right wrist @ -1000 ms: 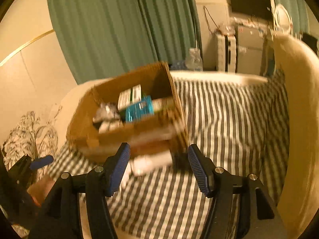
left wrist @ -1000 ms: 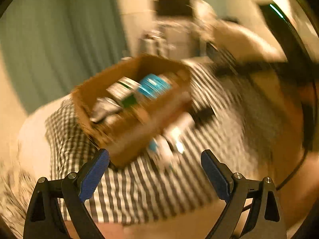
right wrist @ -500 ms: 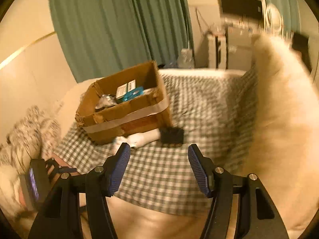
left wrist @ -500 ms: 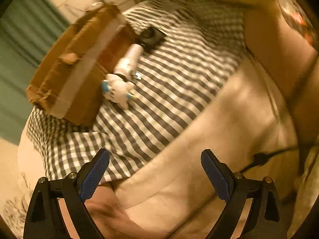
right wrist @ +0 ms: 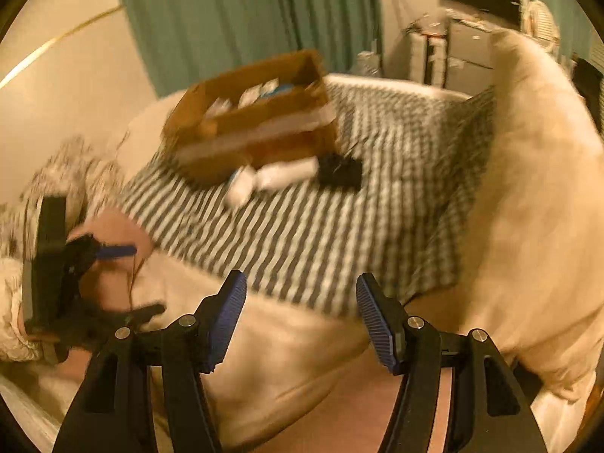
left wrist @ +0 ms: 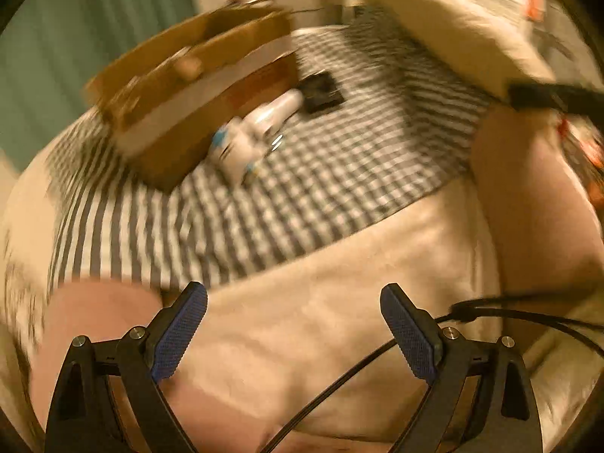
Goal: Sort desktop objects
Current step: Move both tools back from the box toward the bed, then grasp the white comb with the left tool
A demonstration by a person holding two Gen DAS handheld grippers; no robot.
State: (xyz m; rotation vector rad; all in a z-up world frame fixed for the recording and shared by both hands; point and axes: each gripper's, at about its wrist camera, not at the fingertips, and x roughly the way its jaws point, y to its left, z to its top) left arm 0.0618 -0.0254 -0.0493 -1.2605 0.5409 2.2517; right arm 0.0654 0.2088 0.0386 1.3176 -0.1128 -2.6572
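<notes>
1. I see my left gripper point(left wrist: 293, 324) with its blue-padded fingers point(left wrist: 180, 334) spread wide and nothing between them; below them lies cream fabric, with a black cable point(left wrist: 521, 313) trailing across at the right.
2. My right gripper point(right wrist: 301, 315) has its fingers parted too, empty, hanging over the near edge of the checked cloth point(right wrist: 302, 234) and the cream fabric beside it.
3. The cardboard box point(right wrist: 256, 124), taped with a pale band along its side, sits on the far part of the checked cloth; small packets lie inside it, too blurred for me to name.
4. Just in front of the box, touching or nearly touching its wall, lies a white tube-like object point(left wrist: 260, 120) with blue marks at one end; I cannot tell exactly what it is.
5. A small black object point(left wrist: 321, 92) lies at the far end of the white one, near the box corner.
6. In the right wrist view, my left gripper appears at the left edge, held in a hand point(right wrist: 109, 234); both views are smeared.
</notes>
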